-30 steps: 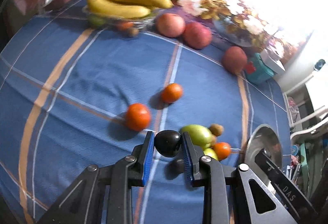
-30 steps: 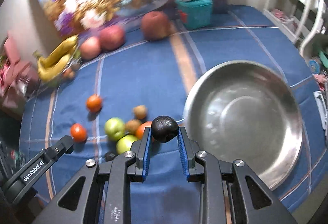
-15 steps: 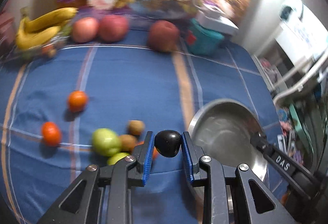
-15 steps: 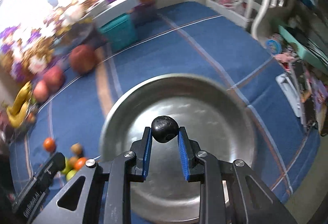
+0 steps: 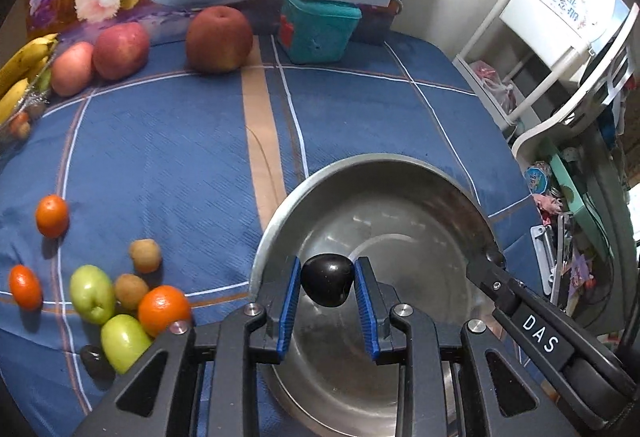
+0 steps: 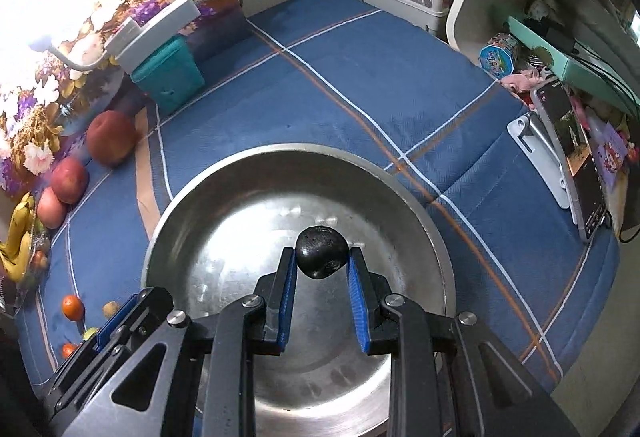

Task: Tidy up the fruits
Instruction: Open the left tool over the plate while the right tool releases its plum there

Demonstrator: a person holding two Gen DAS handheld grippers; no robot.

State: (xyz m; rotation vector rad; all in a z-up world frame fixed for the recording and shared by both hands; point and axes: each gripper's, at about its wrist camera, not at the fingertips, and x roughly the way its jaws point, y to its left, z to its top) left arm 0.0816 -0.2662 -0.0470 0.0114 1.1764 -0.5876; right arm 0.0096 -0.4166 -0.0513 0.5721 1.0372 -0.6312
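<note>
Item, nearest: your left claw (image 5: 327,287) pinches a smooth, glossy dark fruit (image 5: 327,285) between its blue pads, its jaws just starting to ease apart with the fruit between them. It hangs over the near-left part of the steel bowl (image 5: 420,173).

Item: your right claw (image 6: 321,269) is pressed onto a second dark fruit, duller and rougher-skinned (image 6: 321,252), held over the middle of the same bowl, which has no fruit lying in it.

Handling, as a judgement: both fruits look small, light and rounded, the glossy one likely slippery, so a hold across the widest part suits them. Released from height into bare metal they could bounce or roll, so lower them close to the bowl floor first.

Item, beside the bowl on the blue checked tabletop (image 5: 168,141): a loose cluster of two green fruits (image 5: 91,299), one orange (image 5: 164,309), two small brown fruits (image 5: 145,255) and another dark one (image 5: 94,359). Two small oranges (image 5: 52,216) lie a little apart.

Item, far edge: three large red apples (image 5: 219,39) in a row, bananas (image 5: 24,57) at the left, a teal box (image 5: 318,31) against the flowered backdrop.
</note>
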